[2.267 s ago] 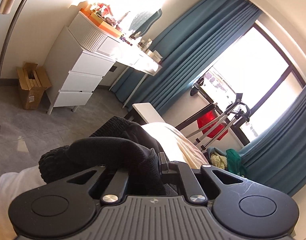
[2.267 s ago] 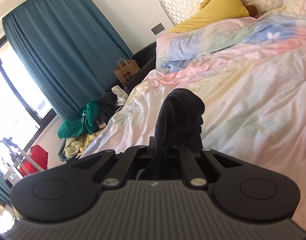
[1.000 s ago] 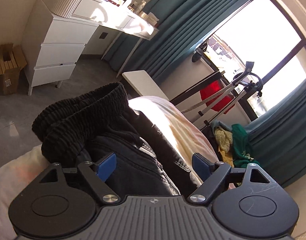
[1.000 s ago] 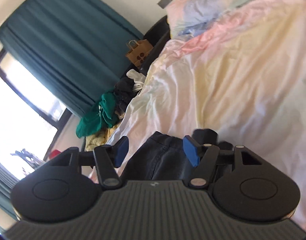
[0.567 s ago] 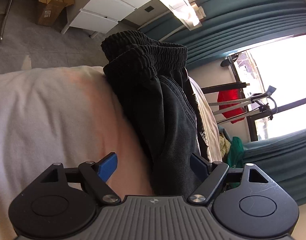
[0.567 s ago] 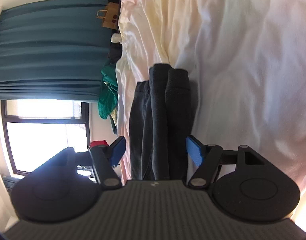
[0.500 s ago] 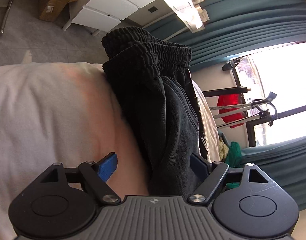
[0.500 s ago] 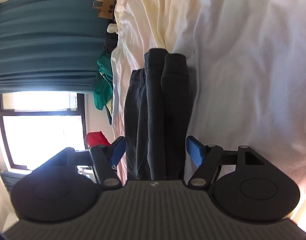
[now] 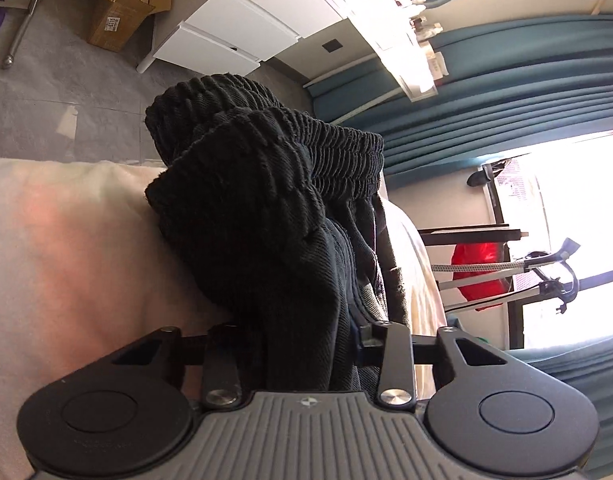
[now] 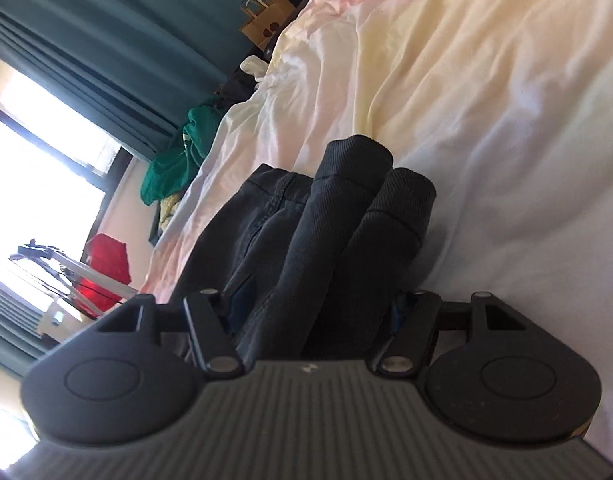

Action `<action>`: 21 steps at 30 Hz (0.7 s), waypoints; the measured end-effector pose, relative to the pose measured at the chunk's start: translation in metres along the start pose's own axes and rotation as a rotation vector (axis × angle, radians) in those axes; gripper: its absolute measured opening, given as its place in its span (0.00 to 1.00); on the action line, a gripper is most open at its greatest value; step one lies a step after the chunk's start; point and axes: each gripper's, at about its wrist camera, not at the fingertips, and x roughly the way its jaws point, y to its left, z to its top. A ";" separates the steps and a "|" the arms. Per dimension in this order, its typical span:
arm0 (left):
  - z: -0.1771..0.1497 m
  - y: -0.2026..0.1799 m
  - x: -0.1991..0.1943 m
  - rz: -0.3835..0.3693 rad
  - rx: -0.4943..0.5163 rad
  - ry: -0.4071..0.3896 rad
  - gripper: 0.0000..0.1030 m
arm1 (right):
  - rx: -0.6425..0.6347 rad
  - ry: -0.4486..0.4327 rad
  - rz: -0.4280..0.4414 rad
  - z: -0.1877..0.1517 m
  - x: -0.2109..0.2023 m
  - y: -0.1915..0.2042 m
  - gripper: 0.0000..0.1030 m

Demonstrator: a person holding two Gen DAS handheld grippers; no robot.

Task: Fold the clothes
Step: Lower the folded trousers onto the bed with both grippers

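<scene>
— What is seen at the largest scale, taking the bed as the landmark?

— The bed (image 10: 486, 92) is covered by a pale, rumpled sheet washed in pink and yellow. Beyond its far edge teal curtains (image 10: 106, 40) are hung beside a bright window, and a brown paper bag (image 10: 266, 24) is stood near the bed's upper corner. A heap of green and yellow clothes (image 10: 178, 156) is piled on the floor just beside the bed. In the left wrist view a white chest of drawers (image 9: 242, 28) and a cardboard box (image 9: 126, 8) are seen on the floor past the bed's end.

— And the garment?

— A pair of black trousers (image 9: 266, 220) is laid on the bed, folded lengthwise into a narrow bundle. The ribbed elastic waistband (image 9: 234, 128) is bunched up at the bed's edge; the two folded leg ends (image 10: 358, 208) are pointed up the bed in the right wrist view.

— How are the grippers posed?

— Both are rolled onto their sides and held low over the bed, each aimed along the bundle. The left gripper (image 9: 298, 340) is set at the waistband end, with its jaws clamped on the trousers. The right gripper (image 10: 314, 312) is set at the leg end, its jaws likewise pressed against the fabric from both sides, the bundle being held between them.
</scene>
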 end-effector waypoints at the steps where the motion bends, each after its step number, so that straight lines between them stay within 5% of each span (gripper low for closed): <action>1: 0.003 -0.007 -0.003 0.006 0.016 -0.001 0.21 | -0.011 -0.019 -0.012 0.000 -0.002 -0.001 0.18; 4: 0.003 -0.030 -0.020 -0.014 0.089 -0.031 0.15 | 0.079 -0.049 0.043 0.005 -0.013 -0.012 0.11; 11: 0.002 -0.060 -0.092 -0.079 0.136 -0.056 0.13 | 0.211 -0.089 0.100 0.008 -0.063 -0.030 0.10; 17: -0.009 -0.031 -0.162 -0.047 0.161 -0.036 0.14 | 0.354 -0.079 0.099 0.011 -0.102 -0.050 0.10; 21: -0.014 0.011 -0.207 -0.049 0.156 0.016 0.14 | 0.328 -0.053 0.051 0.014 -0.128 -0.066 0.10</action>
